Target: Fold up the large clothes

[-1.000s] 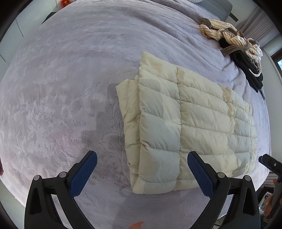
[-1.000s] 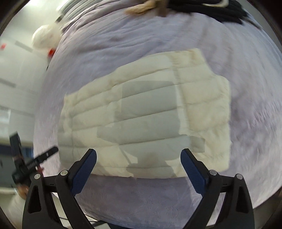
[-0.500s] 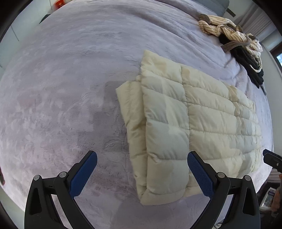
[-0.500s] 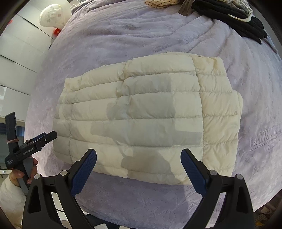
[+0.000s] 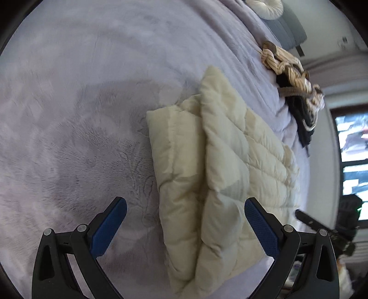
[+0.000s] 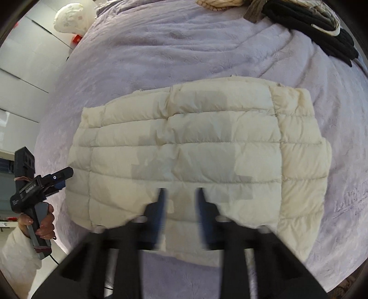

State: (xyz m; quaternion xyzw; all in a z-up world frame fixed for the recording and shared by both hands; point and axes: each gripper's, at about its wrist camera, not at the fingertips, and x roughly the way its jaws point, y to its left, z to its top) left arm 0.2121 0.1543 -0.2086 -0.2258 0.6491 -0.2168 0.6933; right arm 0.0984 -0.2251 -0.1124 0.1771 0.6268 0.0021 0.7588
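Observation:
A cream quilted down jacket (image 5: 220, 165) lies folded on the lavender bedspread (image 5: 80, 103). In the left wrist view its folded end faces me and my left gripper (image 5: 184, 220) is open above that end, empty. In the right wrist view the jacket (image 6: 195, 149) spreads wide. My right gripper (image 6: 180, 195) is blurred with motion, its jaws narrowed to a small gap over the jacket's near edge. I cannot tell whether fabric is between them. The left gripper (image 6: 55, 181) shows at the left, held by a hand.
A pile of striped beige and black clothes (image 5: 296, 80) lies at the far side of the bed, also in the right wrist view (image 6: 299, 23). A white round cushion (image 5: 264, 8) and grey headboard are beyond. A window (image 5: 352, 156) is at right. The bed edge runs near me.
My right gripper's jaws have gone from wide open to nearly together over the jacket's near edge. My left gripper has moved lower and closer to the jacket's folded end, still open.

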